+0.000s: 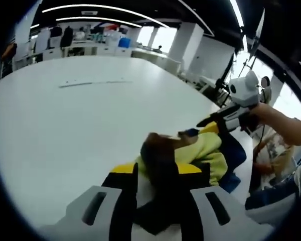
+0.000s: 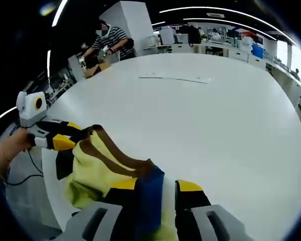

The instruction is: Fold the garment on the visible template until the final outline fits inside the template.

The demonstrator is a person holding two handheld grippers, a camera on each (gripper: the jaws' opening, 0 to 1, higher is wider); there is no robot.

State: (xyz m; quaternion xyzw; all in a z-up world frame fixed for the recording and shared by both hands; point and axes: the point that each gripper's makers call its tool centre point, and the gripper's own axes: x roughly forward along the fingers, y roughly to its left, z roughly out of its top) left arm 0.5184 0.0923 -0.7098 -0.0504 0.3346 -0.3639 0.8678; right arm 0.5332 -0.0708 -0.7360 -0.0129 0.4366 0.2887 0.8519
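A yellow garment (image 1: 203,150) with brown stripes and a blue part hangs bunched between both grippers over the near edge of the white table (image 1: 80,130). In the left gripper view, my left gripper (image 1: 157,171) is shut on a dark brown fold of it. The right gripper (image 1: 216,120) comes in from the right and grips the far end. In the right gripper view, my right gripper (image 2: 155,187) is shut on the blue part of the garment (image 2: 98,165). The left gripper (image 2: 72,135) pinches the striped edge at the left. A thin pale marking (image 2: 175,78) lies far across the table.
The same thin marking (image 1: 90,83) crosses the far tabletop. A person in a striped shirt (image 2: 110,40) works at a bench beyond the table. Desks and white columns (image 1: 185,42) stand behind. The table edge (image 2: 52,201) and floor lie close under the garment.
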